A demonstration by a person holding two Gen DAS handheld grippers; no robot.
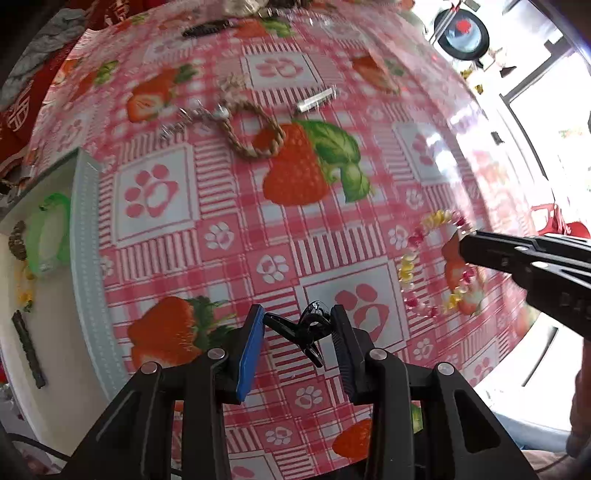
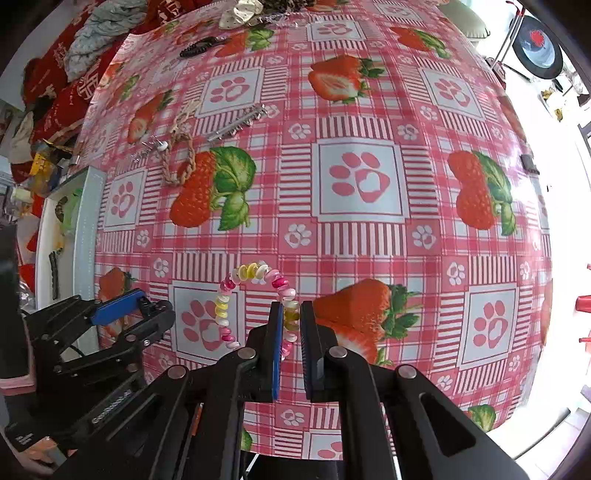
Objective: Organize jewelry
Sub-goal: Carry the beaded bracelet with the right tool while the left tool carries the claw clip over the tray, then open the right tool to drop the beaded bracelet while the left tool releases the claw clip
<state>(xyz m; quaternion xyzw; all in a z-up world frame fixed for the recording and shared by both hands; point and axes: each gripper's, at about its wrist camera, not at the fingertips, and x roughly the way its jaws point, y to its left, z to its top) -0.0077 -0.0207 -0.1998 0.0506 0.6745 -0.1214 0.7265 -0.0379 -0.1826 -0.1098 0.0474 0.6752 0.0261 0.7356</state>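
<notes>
A black claw hair clip [image 1: 308,330] lies on the table between the open fingers of my left gripper [image 1: 297,325], touching neither pad clearly. A pink, yellow and white bead bracelet [image 2: 236,295] lies on the table; it also shows in the left wrist view [image 1: 417,258]. My right gripper [image 2: 291,321] has its fingers narrowly apart around the bracelet's right side. A white tray [image 1: 86,258] at the left holds a green bangle [image 1: 50,236] and a dark hair clip [image 1: 28,350].
A braided rope bracelet [image 1: 255,136], a silver chain piece [image 1: 192,118], a silver clip [image 1: 317,99] and a dark comb clip [image 1: 207,27] lie farther back on the strawberry tablecloth [image 2: 362,177]. Red fabric and clutter sit left of the table.
</notes>
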